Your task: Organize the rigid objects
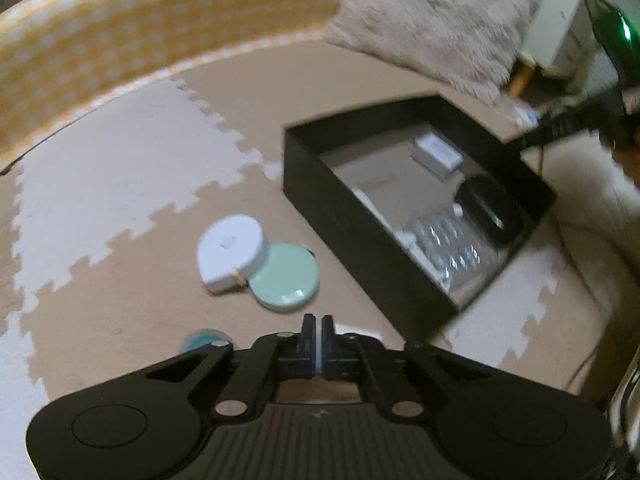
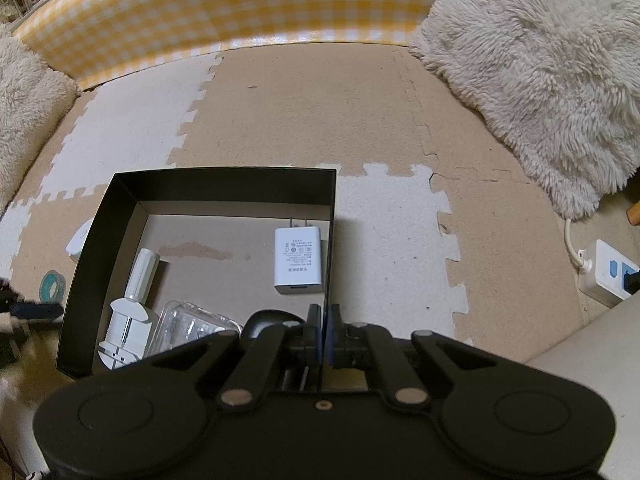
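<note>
1. A floor of interlocking beige and white foam mats (image 2: 312, 112) is edged by a yellow checked bumper (image 2: 224, 4), with a shaggy cream cushion (image 2: 536, 68) at its right.
2. The right gripper (image 2: 325, 322) has its jaws closed on the right wall of a black box (image 2: 224, 178), pinching the thin edge between them.
3. Inside the box lie a white charger (image 2: 298, 260), a white tool (image 2: 132, 308), a clear plastic case (image 2: 188, 326) and a dark rounded object (image 2: 260, 322) just left of the jaws.
4. The left gripper (image 1: 317, 330) hangs above the mat, jaws closed on nothing.
5. Just ahead of it lie a white tape measure (image 1: 232, 252) overlapping a mint round compact (image 1: 286, 278); a teal tape roll (image 1: 202, 340) is near its left.
6. A white power strip (image 2: 608, 276) lies at far right.
</note>
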Demonstrator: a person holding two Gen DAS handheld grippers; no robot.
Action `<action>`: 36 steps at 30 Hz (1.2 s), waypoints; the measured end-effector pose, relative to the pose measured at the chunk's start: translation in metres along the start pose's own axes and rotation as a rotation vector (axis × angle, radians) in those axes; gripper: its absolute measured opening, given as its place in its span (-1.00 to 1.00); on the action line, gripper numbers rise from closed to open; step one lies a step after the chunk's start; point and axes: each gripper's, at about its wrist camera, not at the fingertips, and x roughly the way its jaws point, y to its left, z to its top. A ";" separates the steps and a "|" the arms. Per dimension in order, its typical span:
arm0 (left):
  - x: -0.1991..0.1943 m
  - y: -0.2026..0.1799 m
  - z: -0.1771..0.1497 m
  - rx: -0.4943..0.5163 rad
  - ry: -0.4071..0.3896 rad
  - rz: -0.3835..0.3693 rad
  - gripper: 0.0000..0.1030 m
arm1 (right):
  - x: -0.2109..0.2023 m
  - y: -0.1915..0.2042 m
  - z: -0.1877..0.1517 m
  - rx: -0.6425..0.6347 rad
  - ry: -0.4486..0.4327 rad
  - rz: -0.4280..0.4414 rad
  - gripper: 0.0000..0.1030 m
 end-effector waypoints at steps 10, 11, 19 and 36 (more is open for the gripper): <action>0.004 -0.008 -0.008 0.044 0.062 -0.040 -0.19 | 0.000 0.000 0.000 0.001 0.000 0.000 -0.94; 0.005 -0.009 -0.009 0.058 0.074 -0.046 -0.11 | 0.000 0.000 0.000 0.000 0.000 0.000 -0.94; 0.016 -0.020 -0.019 0.204 0.121 -0.009 0.07 | 0.000 0.000 0.000 -0.001 0.000 -0.001 -0.94; 0.015 -0.017 -0.014 0.161 0.105 -0.047 -0.23 | 0.000 0.000 0.000 -0.001 0.000 0.000 -0.94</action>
